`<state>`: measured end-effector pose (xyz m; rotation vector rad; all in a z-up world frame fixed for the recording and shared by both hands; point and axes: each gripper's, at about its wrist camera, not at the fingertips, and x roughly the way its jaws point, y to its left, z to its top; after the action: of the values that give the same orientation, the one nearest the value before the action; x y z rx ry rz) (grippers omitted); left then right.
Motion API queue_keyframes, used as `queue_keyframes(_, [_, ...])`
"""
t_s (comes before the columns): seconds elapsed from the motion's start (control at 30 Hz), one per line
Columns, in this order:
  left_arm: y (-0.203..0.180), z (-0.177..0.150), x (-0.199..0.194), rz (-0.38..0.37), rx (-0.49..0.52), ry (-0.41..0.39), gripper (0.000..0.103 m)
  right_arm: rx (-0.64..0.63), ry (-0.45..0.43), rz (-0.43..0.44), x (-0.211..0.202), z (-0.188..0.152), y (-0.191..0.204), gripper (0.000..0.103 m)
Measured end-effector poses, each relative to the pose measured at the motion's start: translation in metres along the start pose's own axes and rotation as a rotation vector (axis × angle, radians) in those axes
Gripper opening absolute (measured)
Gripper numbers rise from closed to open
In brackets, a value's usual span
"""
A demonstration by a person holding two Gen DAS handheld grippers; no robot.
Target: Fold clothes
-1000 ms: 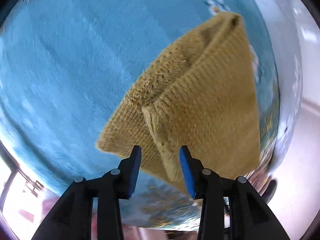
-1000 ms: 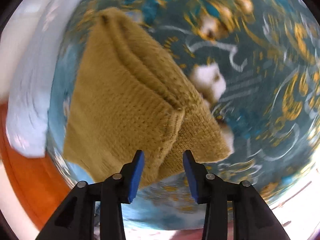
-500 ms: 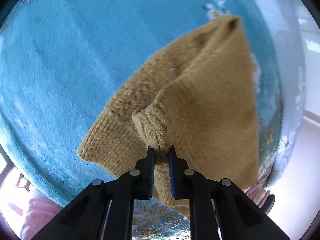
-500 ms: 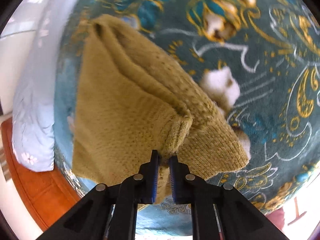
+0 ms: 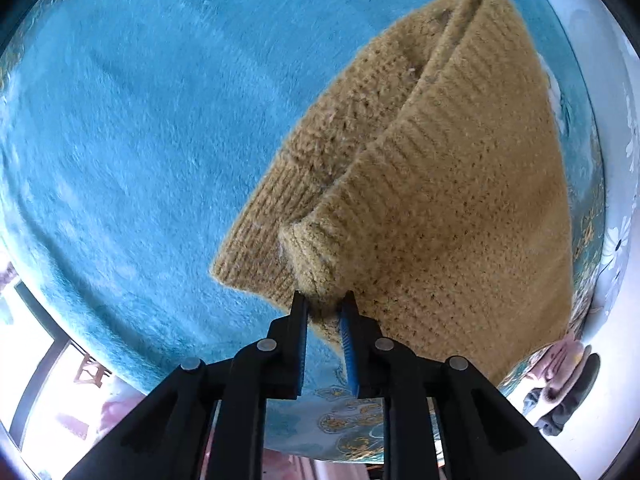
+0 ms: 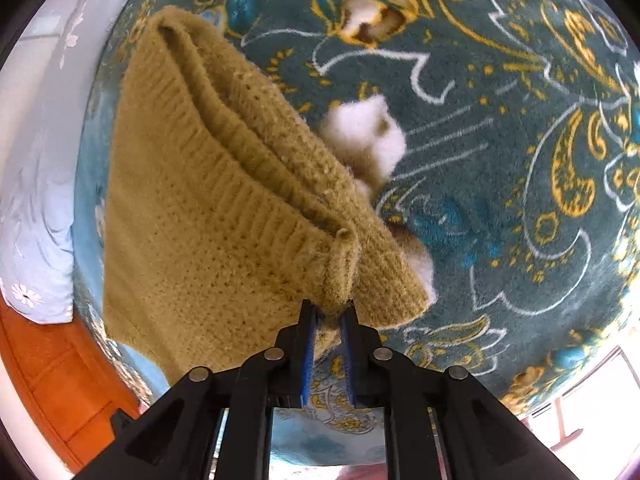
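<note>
Currently mid-fold, both corners pinched.

Left wrist view: left gripper point(image 5: 323, 303) is clamped on a corner of the mustard knit sweater point(image 5: 452, 216), ribbed hem bunched between the blue pads, which are not fully together because of the thick knit. The sweater fills the right half of the frame and runs up to the upper right, where its far end shows a doubled edge. A ribbed lower layer sticks out left of the gripped corner, so the garment looks at least doubled over. It sits over a plain teal blanket point(image 5: 140, 140) that takes up the left and centre. Pale floral pillow point(image 5: 616, 184) along the right edge. Whether the gripped corner is lifted clear of the blanket, I can't tell.

Right wrist view: right gripper point(image 6: 328, 308) is likewise closed on the opposite ribbed corner of the sweater point(image 6: 192, 216), knit wedged between the pads. Sweater occupies the left-centre of the frame, layers visible along its upper edge. Patterned teal-and-gold blanket point(image 6: 500, 140) covers the right. Pillow point(image 6: 36, 184) at left, orange-brown wood point(image 6: 52, 376) at lower left.

Judgement: an earlier fold looks done, given the stacked layers. Left to do: carry the two held corners over to the far end, lay flat, release, probably smooth. Can't say how many folds remain.
</note>
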<state>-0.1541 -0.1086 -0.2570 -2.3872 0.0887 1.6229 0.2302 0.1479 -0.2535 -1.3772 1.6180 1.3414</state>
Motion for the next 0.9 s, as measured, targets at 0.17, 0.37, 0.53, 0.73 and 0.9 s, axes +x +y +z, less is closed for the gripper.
queue_keyframes(0.17, [-0.005, -0.003, -0.014, 0.1, -0.031, -0.053, 0.021, 0.001, -0.049, -0.078, -0.018, 0.008, -0.011, 0.015])
queue_keyframes(0.37, [-0.011, -0.011, -0.036, 0.133, -0.034, -0.11, 0.022, 0.11, -0.056, 0.103, -0.032, 0.029, -0.04, 0.056])
queue_keyframes(0.53, [-0.04, -0.032, -0.054, 0.15, 0.065, -0.156, 0.028, 0.01, -0.035, 0.133, -0.03, 0.046, -0.03, 0.067])
queue_keyframes(0.73, [-0.068, -0.063, -0.068, 0.224, 0.28, -0.217, 0.032, -0.148, 0.023, 0.084, -0.015, 0.059, -0.011, 0.067])
queue_keyframes(0.9, [-0.1, -0.074, -0.101, 0.29, 0.444, -0.273, 0.032, -0.109, 0.066, 0.08, -0.008, 0.064, -0.012, 0.052])
